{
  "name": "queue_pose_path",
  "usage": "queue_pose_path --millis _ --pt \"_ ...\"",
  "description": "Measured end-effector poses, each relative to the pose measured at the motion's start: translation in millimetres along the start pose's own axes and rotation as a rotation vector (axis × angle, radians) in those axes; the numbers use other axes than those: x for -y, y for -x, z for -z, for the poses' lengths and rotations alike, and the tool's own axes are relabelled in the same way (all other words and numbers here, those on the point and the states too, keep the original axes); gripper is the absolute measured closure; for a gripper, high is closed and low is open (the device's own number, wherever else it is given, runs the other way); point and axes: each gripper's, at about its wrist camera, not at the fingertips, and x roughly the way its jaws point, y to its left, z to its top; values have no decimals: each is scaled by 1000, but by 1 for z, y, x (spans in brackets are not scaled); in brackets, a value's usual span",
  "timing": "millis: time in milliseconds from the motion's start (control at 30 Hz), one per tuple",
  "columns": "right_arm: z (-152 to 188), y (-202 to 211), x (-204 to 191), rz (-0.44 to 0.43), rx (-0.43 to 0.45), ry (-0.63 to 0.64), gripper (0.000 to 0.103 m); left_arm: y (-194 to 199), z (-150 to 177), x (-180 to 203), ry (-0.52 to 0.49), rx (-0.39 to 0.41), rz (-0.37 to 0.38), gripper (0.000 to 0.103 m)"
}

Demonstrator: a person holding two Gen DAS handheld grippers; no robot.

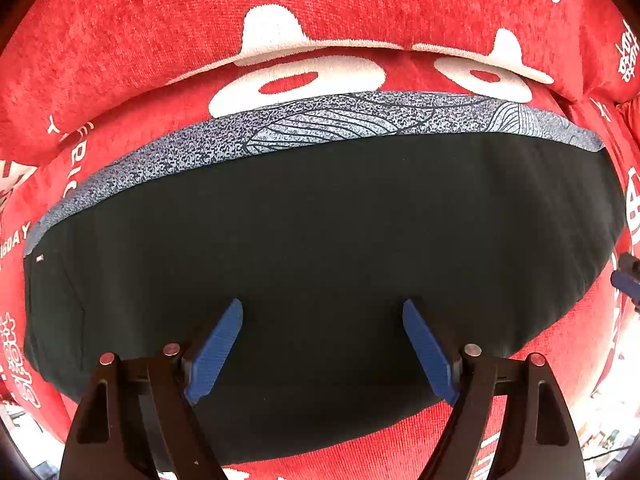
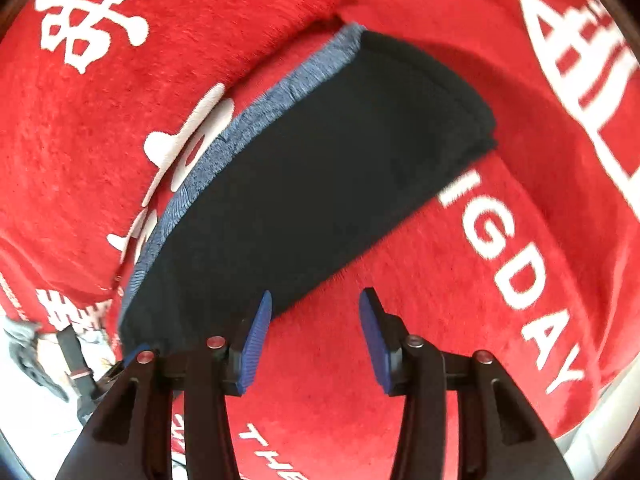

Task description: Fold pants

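Now folded pants (image 1: 320,248) lie crosswise, patterned edge far.

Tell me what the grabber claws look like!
Both look alike: the left gripper and right gripper each have two flat blue ribbed jaws on black angular frames with cut-out slots and round silver bolts. No cables, sleeves or hands show.

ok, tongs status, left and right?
Left tongs: open, empty, over the folded pants.
Right tongs: open, empty, beside the pants.
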Motion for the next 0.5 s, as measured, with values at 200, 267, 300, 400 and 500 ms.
queue_pose_path --millis 200,267,300,400,500 --pt "6 -8 11 -42 -16 -62 53 3 -2 6 -12 -2 -22 20" --pt "7 -6 13 -45 -17 -60 53 3 -3 7 -9 -3 -25 20" --pt "6 -3 15 -48 -18 -59 53 3 -3 8 -8 -2 -26 20" --pt "7 0 19 -54 -19 -63 51 0 -5 13 -9 0 -33 20" --pt "8 4 24 -68 -18 -77 51 -1 -2 13 -12 4 -38 20"
